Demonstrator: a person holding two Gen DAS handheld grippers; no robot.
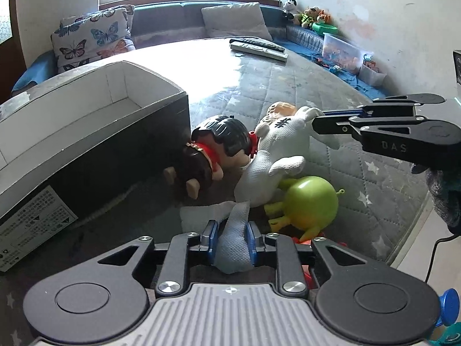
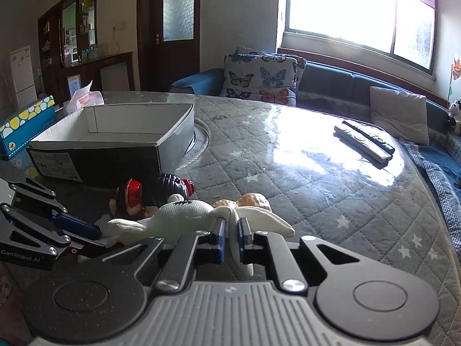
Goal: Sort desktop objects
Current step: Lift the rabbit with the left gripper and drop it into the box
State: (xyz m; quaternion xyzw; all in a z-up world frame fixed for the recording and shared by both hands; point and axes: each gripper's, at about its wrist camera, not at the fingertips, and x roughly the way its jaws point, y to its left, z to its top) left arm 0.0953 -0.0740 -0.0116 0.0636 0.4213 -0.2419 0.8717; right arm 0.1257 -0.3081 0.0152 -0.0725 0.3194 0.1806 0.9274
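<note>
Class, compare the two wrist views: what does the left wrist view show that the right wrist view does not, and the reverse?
Only the left wrist view shows the green round toy and the shelf of stuffed animals. Only the right wrist view shows the spotted blue box and dark door. Both show the open box, white plush toy, black-haired figure and remotes.

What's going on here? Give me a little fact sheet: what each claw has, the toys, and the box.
right gripper: shut on a limb of the white plush toy
left gripper: jaws part open around another limb of the plush, not pressing
other toys: dark-haired doll, green ball-shaped creature
cardboard box: open, nothing visible inside
surface: quilted table cover
</note>
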